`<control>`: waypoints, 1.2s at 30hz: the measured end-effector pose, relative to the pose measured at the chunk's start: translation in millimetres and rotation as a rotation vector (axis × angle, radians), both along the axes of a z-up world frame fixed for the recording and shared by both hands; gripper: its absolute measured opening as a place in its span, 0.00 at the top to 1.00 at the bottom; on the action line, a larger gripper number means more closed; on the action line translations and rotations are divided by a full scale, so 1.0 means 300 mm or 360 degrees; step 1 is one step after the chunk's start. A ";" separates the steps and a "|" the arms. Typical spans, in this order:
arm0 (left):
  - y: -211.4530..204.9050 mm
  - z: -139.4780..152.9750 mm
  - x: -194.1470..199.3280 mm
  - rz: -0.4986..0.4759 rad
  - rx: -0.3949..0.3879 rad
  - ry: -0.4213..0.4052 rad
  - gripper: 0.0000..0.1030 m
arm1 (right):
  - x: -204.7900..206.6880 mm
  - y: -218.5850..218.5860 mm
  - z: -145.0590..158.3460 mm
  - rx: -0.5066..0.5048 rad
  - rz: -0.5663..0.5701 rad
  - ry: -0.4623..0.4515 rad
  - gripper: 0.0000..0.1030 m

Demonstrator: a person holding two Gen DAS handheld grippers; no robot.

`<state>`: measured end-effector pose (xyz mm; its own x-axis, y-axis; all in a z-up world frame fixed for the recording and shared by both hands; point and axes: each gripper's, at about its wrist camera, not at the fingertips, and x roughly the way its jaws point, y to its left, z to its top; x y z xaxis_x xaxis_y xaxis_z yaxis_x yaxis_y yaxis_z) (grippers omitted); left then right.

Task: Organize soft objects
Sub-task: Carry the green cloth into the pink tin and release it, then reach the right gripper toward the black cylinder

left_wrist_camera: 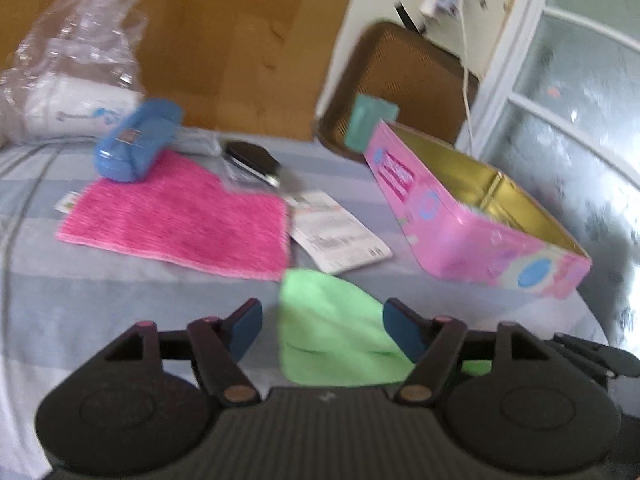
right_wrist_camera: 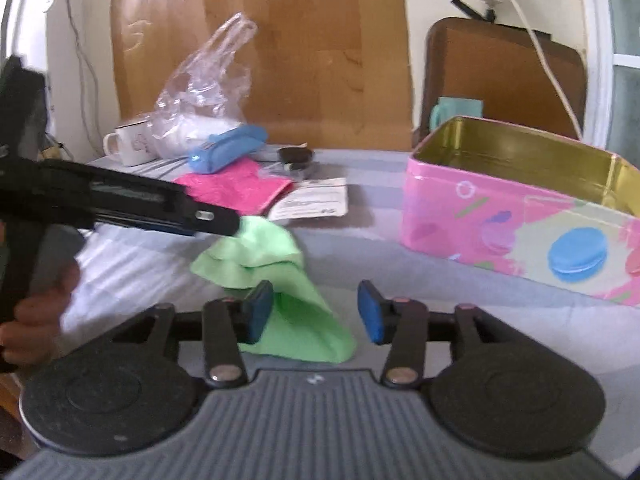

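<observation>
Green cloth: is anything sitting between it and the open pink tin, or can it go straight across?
Nothing visible blocks it. Bare striped bedcover separates the green cloth from the pink tin. The tin's top is open. The paper card and pink cloth lie farther back, off that line.

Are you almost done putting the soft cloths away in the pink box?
Not yet. The pink tin stands open, and no cloth shows inside it. In hand: the green cloth lies bunched on the bed between both open grippers, left gripper and right gripper; neither grips it. Left: the pink cloth lies flat, with the blue case resting on its corner.
</observation>
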<state>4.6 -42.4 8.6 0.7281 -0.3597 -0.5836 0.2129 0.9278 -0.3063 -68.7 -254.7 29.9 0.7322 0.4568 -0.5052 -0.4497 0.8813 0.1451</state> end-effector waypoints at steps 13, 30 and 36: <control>-0.172 0.142 -0.011 -0.0279 -0.0069 -0.0160 0.92 | -0.017 0.053 0.017 0.0001 0.0068 -0.0242 0.88; -0.505 0.149 0.364 -0.0207 0.0171 -0.0184 0.60 | 0.387 -0.199 0.007 -0.0096 -0.0502 -0.0316 0.43; -0.373 0.188 0.236 -0.0194 0.0059 -0.0323 0.59 | 0.289 -0.228 0.025 -0.0009 -0.0551 -0.0360 0.43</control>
<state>75.3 -154.2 65.1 0.7840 -0.4335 -0.4442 0.3779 0.9011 -0.2124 18.1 -323.1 37.4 0.9350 0.1620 -0.3155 -0.1468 0.9866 0.0714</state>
